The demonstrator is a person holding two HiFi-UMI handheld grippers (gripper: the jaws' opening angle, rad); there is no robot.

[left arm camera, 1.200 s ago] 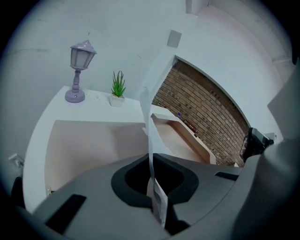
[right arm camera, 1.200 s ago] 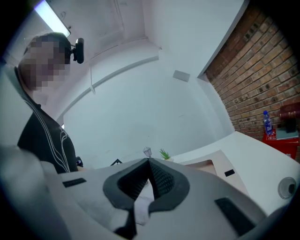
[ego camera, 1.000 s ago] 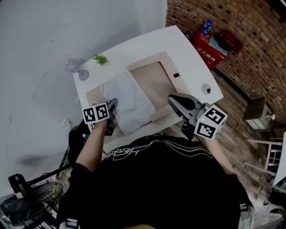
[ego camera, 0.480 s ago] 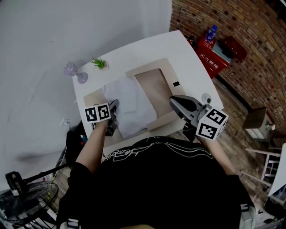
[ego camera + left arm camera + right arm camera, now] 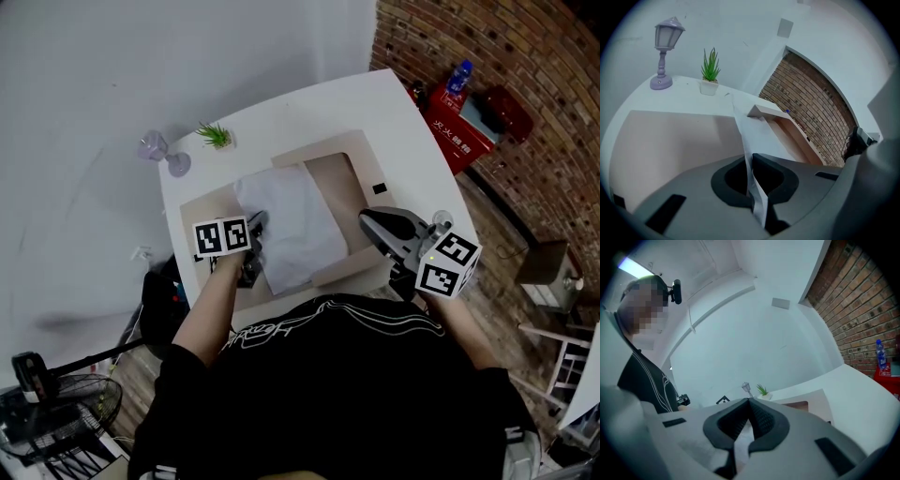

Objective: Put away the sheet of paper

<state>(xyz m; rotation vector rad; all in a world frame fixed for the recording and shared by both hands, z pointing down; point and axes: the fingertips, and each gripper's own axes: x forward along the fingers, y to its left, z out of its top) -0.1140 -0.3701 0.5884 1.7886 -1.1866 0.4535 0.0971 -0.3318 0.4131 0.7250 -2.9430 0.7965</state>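
White desk [image 5: 309,103] under a white wall, brick to the right. Lamp [image 5: 161,155] and plant [image 5: 216,136] stand at the back left. The left gripper [image 5: 751,161] pinches the near edge of the paper [image 5: 291,220], which drapes across the open beige holder [image 5: 342,183]. The right gripper [image 5: 749,401] hangs pressed together and empty. The step looks like placing the sheet; next, lay it flat inside, then let go.

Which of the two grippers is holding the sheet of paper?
The left gripper: its jaws are shut on the edge of the white sheet of paper. The right gripper is also shut, but nothing is between its jaws.
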